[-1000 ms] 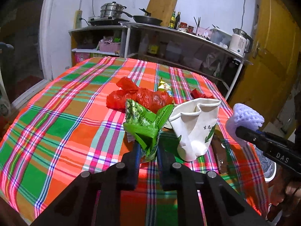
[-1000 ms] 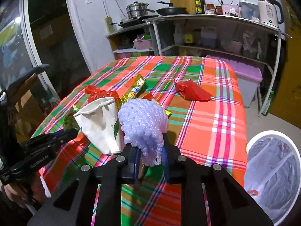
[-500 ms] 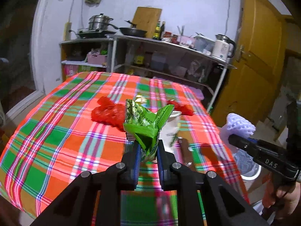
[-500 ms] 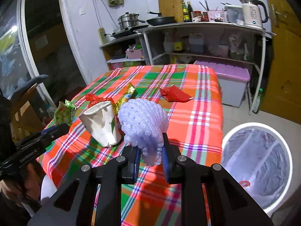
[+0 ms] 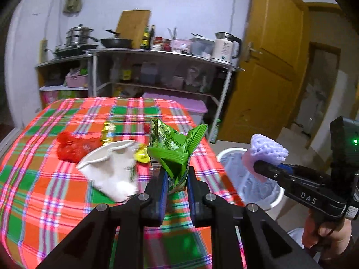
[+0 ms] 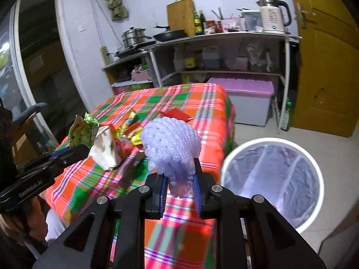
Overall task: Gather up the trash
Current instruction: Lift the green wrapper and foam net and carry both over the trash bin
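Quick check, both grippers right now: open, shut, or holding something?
Left gripper: shut on the green snack wrapper.
Right gripper: shut on the white foam net.

tablecloth (image 5: 56, 179): woven cloth, matt | snack bag (image 5: 174, 148): glossy plastic | foam net (image 6: 170, 148): soft, knobbly | kettle (image 6: 272, 15): shiny metal

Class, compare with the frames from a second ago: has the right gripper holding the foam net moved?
Yes. The right gripper, shut on the foam net, has swung right off the table toward the white bin, which now fills more of its view.
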The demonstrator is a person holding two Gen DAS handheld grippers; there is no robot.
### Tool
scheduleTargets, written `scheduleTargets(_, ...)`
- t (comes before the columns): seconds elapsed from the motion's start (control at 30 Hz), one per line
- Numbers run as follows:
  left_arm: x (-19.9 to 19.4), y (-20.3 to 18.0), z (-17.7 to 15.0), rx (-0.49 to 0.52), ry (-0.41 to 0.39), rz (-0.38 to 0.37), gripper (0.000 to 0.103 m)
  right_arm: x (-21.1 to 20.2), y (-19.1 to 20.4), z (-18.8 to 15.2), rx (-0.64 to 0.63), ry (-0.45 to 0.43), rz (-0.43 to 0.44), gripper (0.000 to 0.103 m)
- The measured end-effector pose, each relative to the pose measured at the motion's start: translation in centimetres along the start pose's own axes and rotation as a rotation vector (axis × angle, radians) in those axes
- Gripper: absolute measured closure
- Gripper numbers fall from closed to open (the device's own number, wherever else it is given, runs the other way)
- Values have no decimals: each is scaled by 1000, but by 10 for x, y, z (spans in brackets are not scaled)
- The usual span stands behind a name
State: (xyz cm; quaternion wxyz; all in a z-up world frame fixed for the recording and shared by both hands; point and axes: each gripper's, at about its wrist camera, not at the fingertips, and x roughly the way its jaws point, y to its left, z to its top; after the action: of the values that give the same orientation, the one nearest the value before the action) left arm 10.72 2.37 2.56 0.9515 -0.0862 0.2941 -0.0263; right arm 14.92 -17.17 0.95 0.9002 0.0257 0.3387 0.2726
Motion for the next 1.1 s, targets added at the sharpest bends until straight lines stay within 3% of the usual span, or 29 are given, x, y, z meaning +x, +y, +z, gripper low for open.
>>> scheduleTargets(0.53, 57, -82, 0, 109, 72, -145, 87, -23, -73, -15, 110, -10, -114, 82)
scheduleTargets(1.1, 127, -124, -10, 169, 209, -234, 87, 2, -124, -32, 199, 70, -152, 82)
